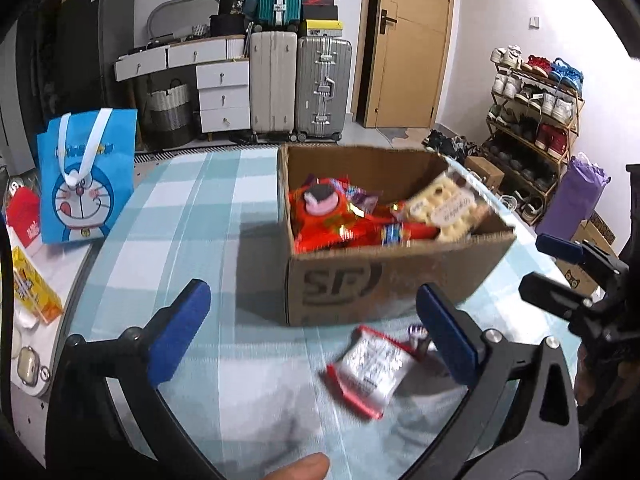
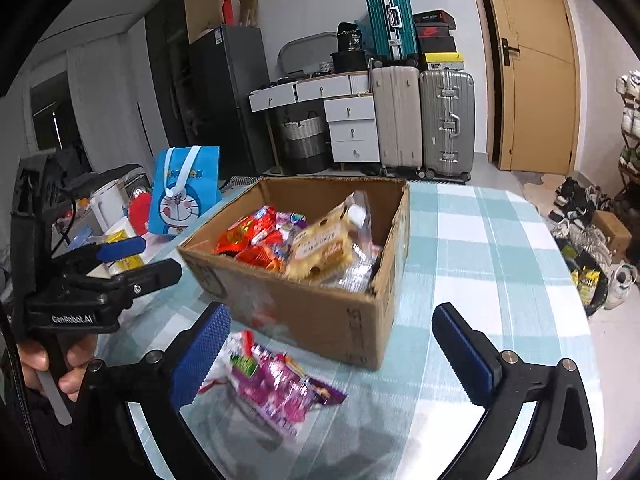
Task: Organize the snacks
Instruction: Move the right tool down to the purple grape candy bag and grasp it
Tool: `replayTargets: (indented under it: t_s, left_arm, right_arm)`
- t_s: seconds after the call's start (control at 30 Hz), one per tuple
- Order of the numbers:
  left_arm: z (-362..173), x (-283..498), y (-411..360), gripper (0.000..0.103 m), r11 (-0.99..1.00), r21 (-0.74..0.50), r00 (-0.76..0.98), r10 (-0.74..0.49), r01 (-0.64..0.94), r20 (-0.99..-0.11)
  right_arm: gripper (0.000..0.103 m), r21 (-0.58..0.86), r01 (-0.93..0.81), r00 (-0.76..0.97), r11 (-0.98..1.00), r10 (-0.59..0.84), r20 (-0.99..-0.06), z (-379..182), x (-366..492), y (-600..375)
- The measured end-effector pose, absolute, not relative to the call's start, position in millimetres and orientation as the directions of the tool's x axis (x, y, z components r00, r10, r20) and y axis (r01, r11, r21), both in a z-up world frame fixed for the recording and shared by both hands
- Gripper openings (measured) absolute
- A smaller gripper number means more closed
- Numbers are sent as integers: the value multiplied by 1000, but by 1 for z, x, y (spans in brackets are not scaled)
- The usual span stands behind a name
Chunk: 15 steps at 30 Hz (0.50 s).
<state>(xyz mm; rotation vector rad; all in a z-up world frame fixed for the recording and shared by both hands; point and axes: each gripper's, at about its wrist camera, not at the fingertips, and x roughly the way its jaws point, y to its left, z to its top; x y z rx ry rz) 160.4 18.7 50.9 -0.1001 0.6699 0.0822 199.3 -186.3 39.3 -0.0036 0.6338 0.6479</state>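
On the checked tabletop (image 1: 180, 208), left claw (image 1: 316, 334) spread, gripping nothing. Red-and-white snack packet (image 1: 368, 372) lies flat just before the cardboard box (image 1: 400, 280) of snacks. Right claw (image 2: 336, 350) spread above purple packet (image 2: 276, 384).

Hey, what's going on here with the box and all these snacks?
A person is sorting snacks into a cardboard box on a checked tablecloth, with a hand-held gripper in each hand. The box already holds several packets. Two are outside it: a red-and-white packet and a purple packet, lying in front of the box. The left hand-held gripper and the right hand-held gripper are both open and hold nothing.
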Motion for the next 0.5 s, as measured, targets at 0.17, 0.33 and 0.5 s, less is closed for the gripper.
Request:
replayTargets:
  t_s: [0.17, 0.33, 0.5]
  left_arm:
    - [34, 155, 16, 103, 993, -65, 758, 33, -99, -652]
    - [26, 158, 15, 103, 992, -82, 739, 19, -101, -674]
    - [22, 161, 16, 103, 991, -75, 726, 27, -108, -687]
  right_arm:
    - [102, 216, -571, 591, 792, 579, -562, 30, 189, -187]
    - [102, 198, -587, 571, 785, 575, -586, 24, 182, -183]
    - [102, 219, -581, 544, 784, 574, -612, 15, 184, -173]
